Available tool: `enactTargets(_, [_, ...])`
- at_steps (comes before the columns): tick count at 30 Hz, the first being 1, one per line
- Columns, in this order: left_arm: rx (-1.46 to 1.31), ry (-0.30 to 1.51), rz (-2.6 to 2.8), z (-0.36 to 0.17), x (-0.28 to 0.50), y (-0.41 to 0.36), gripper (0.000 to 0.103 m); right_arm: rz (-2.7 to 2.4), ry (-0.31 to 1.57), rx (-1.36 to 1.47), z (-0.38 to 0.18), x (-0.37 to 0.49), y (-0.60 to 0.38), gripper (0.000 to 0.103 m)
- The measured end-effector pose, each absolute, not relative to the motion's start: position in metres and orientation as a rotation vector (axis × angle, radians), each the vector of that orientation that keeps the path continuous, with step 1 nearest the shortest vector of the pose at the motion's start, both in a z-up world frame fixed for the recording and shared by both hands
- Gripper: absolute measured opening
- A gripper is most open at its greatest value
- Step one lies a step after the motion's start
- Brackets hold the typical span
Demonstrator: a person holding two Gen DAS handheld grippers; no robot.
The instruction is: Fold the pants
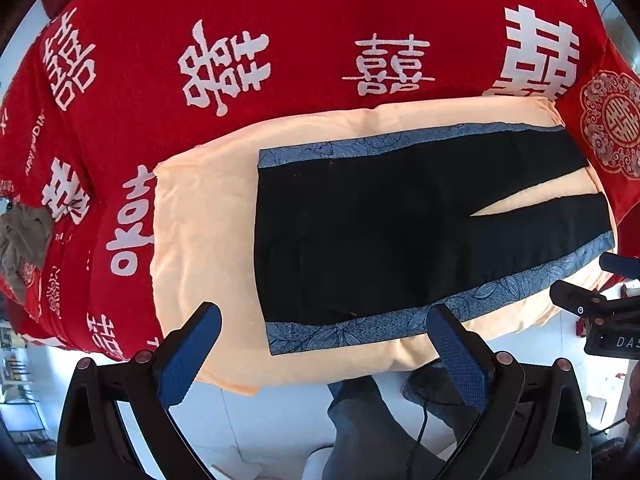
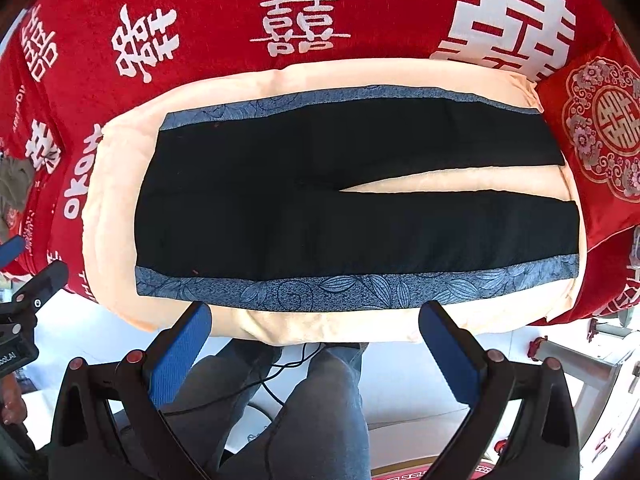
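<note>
the pants [image 2: 320, 196] lie flat ahead of my fingertips, long axis running crosswise, waistband toward my left gripper [image 1: 324, 312], leg ends toward my right gripper [image 2: 316, 310]. both sets of fingers are spread wide, holding nothing, just short of the near blue-trimmed edge.

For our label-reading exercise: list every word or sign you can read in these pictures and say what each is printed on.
"THE BIGDAY": red bedspread, top edge, left wrist view.
"APPY WEDDING": same bedspread, first letter cut off.
White double-happiness characters: across the bedspread, one on the red cushion.
"DAS": right gripper body, cut off.
Small vertical print on the bedspread: too blurred.
</note>
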State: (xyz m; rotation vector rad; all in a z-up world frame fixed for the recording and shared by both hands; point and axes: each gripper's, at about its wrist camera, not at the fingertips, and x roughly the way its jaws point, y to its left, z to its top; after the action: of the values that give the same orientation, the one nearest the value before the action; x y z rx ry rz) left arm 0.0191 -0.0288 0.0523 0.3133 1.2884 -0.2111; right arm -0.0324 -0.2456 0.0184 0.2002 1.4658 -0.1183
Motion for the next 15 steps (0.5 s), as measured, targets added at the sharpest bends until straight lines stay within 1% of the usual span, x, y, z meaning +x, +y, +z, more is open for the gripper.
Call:
enactTargets(7, [0.295, 1.288, -0.187, 0.053, 0.018, -0.026, 0.103, -0.090, 1.473, 0.166, 0.016, -0.032, -0.239, 0.103])
enactTargets(15, [0.267, 1.283, -0.157, 0.057, 0.012, -0.031, 0.103, -0.082, 1.449, 0.182, 0.019, -0.038, -0.254, 0.103])
